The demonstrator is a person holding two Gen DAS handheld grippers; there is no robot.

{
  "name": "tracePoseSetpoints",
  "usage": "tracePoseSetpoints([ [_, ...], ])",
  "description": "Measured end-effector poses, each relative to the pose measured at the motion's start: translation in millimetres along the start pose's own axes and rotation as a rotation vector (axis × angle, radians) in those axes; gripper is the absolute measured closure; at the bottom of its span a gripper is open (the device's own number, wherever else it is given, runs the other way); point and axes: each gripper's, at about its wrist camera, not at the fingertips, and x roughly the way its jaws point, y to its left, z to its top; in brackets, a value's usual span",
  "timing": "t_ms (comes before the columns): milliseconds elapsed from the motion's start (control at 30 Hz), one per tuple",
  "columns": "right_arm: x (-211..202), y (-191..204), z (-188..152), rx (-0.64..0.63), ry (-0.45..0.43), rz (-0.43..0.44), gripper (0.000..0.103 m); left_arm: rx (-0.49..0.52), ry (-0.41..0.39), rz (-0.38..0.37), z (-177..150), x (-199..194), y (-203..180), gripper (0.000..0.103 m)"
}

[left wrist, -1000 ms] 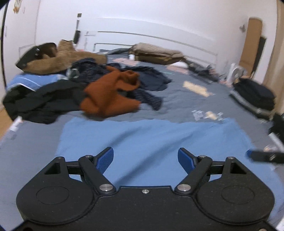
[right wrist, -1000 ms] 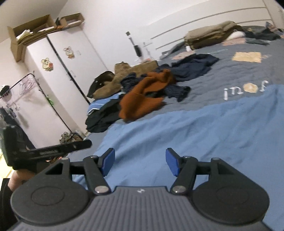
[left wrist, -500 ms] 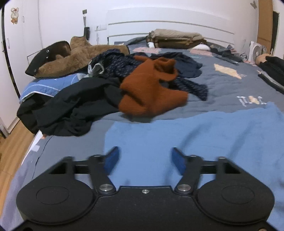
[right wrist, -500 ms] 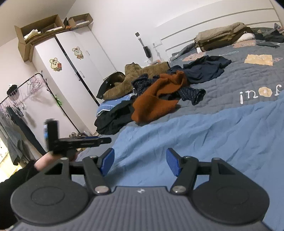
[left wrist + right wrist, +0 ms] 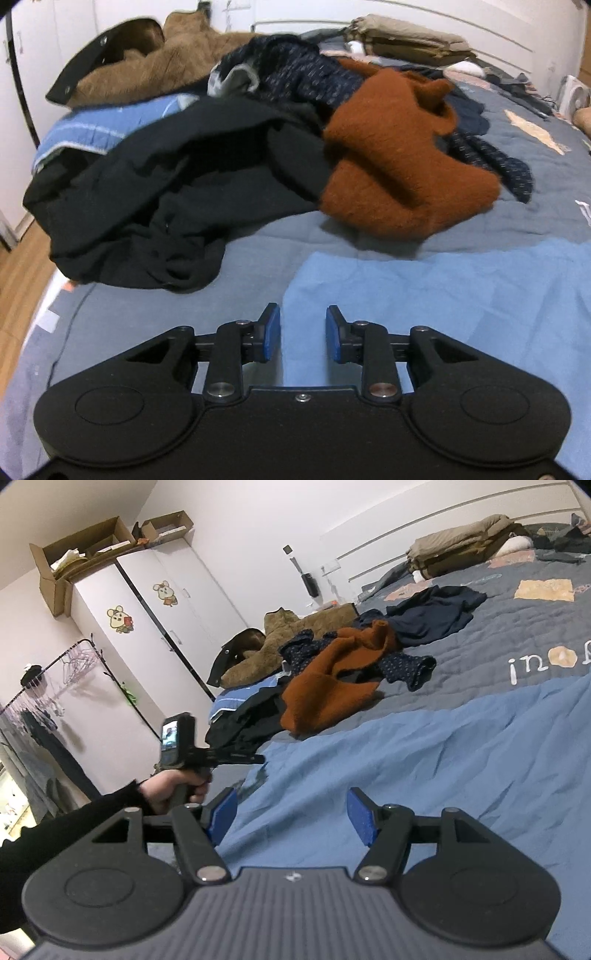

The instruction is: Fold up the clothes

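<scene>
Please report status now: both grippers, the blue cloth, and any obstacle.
Left gripper jaws just closing, nothing pinched, at light blue cloth corner. Right gripper open over it. Cloth spread flat. Black garment nearby, clear.

left tool narrowing, blue garment corner

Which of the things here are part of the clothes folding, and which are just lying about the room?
Part of the job:
- light blue garment spread flat on the bed
- left gripper, jaws just closing at its corner, nothing between them
- right gripper, open
- heap waiting: rust sweater, black garment

Just lying about:
- cardboard boxes on the wardrobe
- clothes rack
</scene>
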Motion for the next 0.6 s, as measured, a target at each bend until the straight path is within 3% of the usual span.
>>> tracePoseSetpoints([
  [100,0.5,1.1,-1.1,0.008,0.002,0.018,0.038,-0.125,0.053,-0.099,1.6,16.8,17.4,0.073],
  [233,3.7,0.8,-4.3,0.025,0.018,0.038,0.037,-0.281,0.072,-0.222,4.1,27.9,43.6,0.065],
  [300,4.0,1.0,-5.3,0.019,0.019,0.037,0.037,-0.32,0.07,-0.238,5.7,28.6,53.4,0.065],
  [400,3.2,0.9,-6.0,0.025,0.019,0.045,0.037,-0.372,0.072,-0.274,6.9,30.3,66.4,0.05],
  [500,4.0,0.6,-7.3,0.029,0.019,0.044,0.037,-0.394,0.057,-0.288,4.1,35.8,72.3,0.05],
  [600,5.9,0.6,-8.5,0.026,0.03,0.041,0.037,-0.349,0.029,-0.259,3.3,40.5,60.4,0.06],
])
